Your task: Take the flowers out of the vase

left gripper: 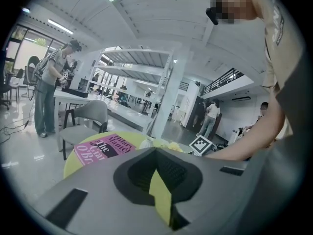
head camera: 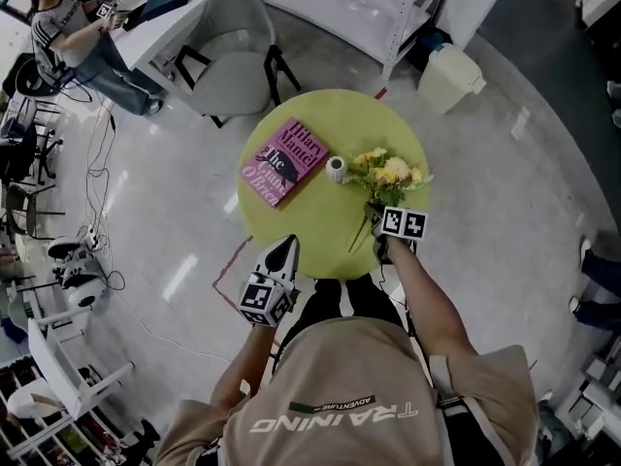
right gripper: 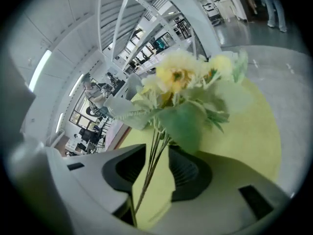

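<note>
A bunch of yellow and white flowers [head camera: 388,173] lies low over the round yellow-green table [head camera: 330,115], blooms toward the far right, stems [head camera: 367,223] toward me. My right gripper [head camera: 376,225] is at the stem ends. In the right gripper view its jaws [right gripper: 154,175] stand apart, and the thin stems [right gripper: 155,153] run through the gap without being pinched. The small white vase [head camera: 337,169] stands upright just left of the blooms, with nothing in it. My left gripper [head camera: 284,249] hovers at the table's near left edge, its jaws [left gripper: 159,180] a narrow gap apart and nothing between them.
A pink book [head camera: 284,161] lies on the table's left half. Beyond the table stand a grey chair [head camera: 233,56] and a white bin [head camera: 451,76]. A person [head camera: 73,37] works at a desk at the far left. Cables run across the floor at the left.
</note>
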`<action>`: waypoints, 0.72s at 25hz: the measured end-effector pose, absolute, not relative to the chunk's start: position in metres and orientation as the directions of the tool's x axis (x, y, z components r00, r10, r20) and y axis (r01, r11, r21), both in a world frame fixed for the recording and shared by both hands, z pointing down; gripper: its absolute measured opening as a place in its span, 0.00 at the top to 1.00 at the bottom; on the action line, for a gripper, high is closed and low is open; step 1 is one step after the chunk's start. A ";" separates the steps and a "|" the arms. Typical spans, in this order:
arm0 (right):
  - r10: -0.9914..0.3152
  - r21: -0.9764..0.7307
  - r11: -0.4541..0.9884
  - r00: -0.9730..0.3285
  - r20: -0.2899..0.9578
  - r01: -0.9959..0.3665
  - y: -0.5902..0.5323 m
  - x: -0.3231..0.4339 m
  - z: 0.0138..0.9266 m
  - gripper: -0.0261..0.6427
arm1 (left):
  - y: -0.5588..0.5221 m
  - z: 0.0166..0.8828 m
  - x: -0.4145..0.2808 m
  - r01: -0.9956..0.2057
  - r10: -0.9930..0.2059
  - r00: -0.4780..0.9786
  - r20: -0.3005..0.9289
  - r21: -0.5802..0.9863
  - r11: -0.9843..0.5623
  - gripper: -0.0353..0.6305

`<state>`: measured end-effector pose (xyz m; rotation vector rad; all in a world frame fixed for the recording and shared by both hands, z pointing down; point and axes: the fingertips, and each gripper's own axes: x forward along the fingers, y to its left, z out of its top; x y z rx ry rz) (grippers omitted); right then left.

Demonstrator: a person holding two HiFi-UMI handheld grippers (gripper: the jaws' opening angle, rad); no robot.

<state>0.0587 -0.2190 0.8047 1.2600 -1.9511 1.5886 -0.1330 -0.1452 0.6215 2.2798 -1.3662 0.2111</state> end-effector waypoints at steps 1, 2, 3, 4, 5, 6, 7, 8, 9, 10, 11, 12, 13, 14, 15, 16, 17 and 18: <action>-0.418 -0.607 -0.017 -0.546 0.726 -0.794 -0.219 0.059 0.807 0.68 | -0.146 0.622 -0.132 -0.862 -0.790 0.495 0.361 0.317 -0.395 0.93; -0.416 -0.596 -0.022 -0.535 0.735 -0.802 -0.219 0.060 0.808 0.63 | -0.146 0.623 -0.131 -0.861 -0.790 0.497 0.360 0.319 -0.397 0.93; -0.415 -0.585 -0.026 -0.524 0.744 -0.810 -0.219 0.061 0.808 0.60 | -0.146 0.624 -0.130 -0.859 -0.789 0.499 0.358 0.321 -0.398 0.93; -0.415 -0.573 -0.029 -0.512 0.753 -0.819 -0.219 0.062 0.808 0.55 | -0.146 0.624 -0.129 -0.858 -0.788 0.501 0.357 0.323 -0.400 0.93; -0.415 -0.559 -0.031 -0.498 0.761 -0.829 -0.219 0.064 0.808 0.54 | -0.147 0.624 -0.129 -0.857 -0.788 0.503 0.355 0.325 -0.401 0.93; -0.415 -0.546 -0.031 -0.486 0.769 -0.837 -0.219 0.065 0.806 0.54 | -0.147 0.623 -0.129 -0.856 -0.788 0.504 0.354 0.326 -0.401 0.93; -0.414 -0.538 -0.031 -0.479 0.774 -0.843 -0.218 0.065 0.804 0.54 | -0.147 0.622 -0.129 -0.855 -0.788 0.505 0.353 0.328 -0.401 0.93; -0.412 -0.534 -0.033 -0.475 0.777 -0.845 -0.217 0.066 0.802 0.54 | -0.146 0.622 -0.129 -0.855 -0.787 0.505 0.354 0.330 -0.400 0.93; -0.413 -0.532 -0.036 -0.473 0.778 -0.846 -0.216 0.066 0.801 0.54 | -0.145 0.621 -0.129 -0.854 -0.786 0.506 0.354 0.333 -0.400 0.93; -0.420 -0.531 -0.039 -0.468 0.778 -0.847 -0.214 0.067 0.799 0.56 | -0.144 0.621 -0.128 -0.853 -0.786 0.508 0.353 0.335 -0.400 0.93; -0.434 -0.525 -0.037 -0.460 0.775 -0.850 -0.213 0.068 0.796 0.59 | -0.144 0.621 -0.128 -0.852 -0.786 0.509 0.351 0.334 -0.403 0.93; -0.453 -0.516 -0.024 -0.451 0.769 -0.856 -0.213 0.070 0.792 0.70 | -0.143 0.620 -0.127 -0.852 -0.787 0.510 0.347 0.331 -0.406 0.93; -0.472 -0.502 0.003 -0.444 0.762 -0.865 -0.212 0.071 0.787 0.84 | -0.142 0.620 -0.126 -0.852 -0.788 0.511 0.344 0.327 -0.410 0.93; -0.490 -0.488 0.041 -0.443 0.751 -0.872 -0.212 0.070 0.781 0.94 | -0.142 0.620 -0.126 -0.851 -0.788 0.512 0.342 0.325 -0.412 0.93; -0.506 -0.479 0.079 -0.449 0.737 -0.874 -0.211 0.068 0.775 0.96 | -0.141 0.620 -0.126 -0.851 -0.788 0.512 0.342 0.324 -0.412 0.93; -0.520 -0.477 0.111 -0.460 0.720 -0.872 -0.210 0.065 0.768 0.96 | -0.140 0.619 -0.127 -0.852 -0.788 0.511 0.342 0.324 -0.412 0.93; -0.533 -0.480 0.134 -0.472 0.702 -0.867 -0.208 0.063 0.761 0.96 | -0.139 0.618 -0.128 -0.852 -0.789 0.511 0.342 0.324 -0.411 0.93; -0.546 -0.485 0.156 -0.485 0.683 -0.860 -0.205 0.061 0.753 0.96 | -0.138 0.617 -0.129 -0.853 -0.790 0.510 0.341 0.322 -0.411 0.93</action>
